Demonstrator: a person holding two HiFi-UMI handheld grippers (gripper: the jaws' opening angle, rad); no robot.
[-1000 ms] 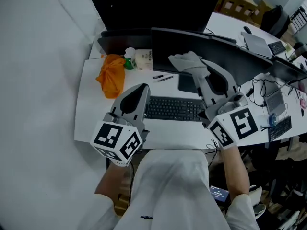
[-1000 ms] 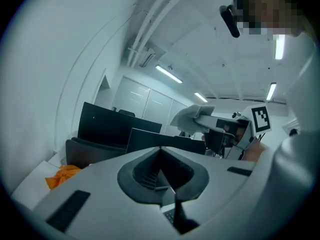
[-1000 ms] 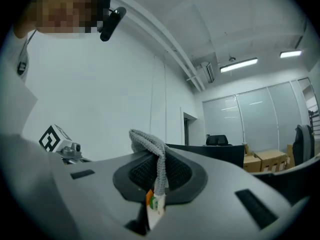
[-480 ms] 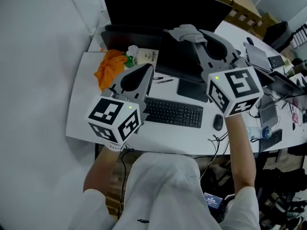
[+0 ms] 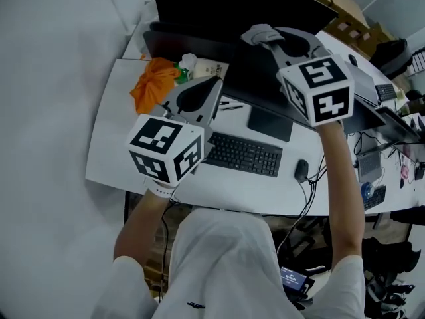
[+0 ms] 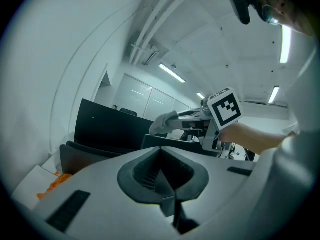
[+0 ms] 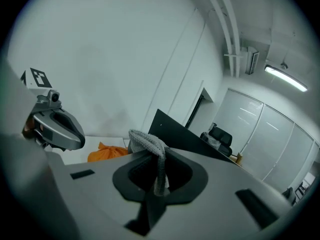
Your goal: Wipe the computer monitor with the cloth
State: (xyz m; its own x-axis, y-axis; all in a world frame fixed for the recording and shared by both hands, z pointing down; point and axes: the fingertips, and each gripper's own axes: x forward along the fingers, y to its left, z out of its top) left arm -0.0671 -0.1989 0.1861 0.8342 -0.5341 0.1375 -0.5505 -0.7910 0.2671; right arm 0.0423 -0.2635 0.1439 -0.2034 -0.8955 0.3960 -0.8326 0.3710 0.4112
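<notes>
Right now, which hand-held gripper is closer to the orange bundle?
Left. The left hand-held gripper is just beside the orange bundle; the right hand-held gripper is farther off, up by the monitor.

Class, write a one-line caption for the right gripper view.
Right gripper clamps a grey cloth, black monitor beyond it; orange rag at left.

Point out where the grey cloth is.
The grey cloth is pinched in the right claw, upper middle of the head view, held close in front of the black monitor.
</notes>
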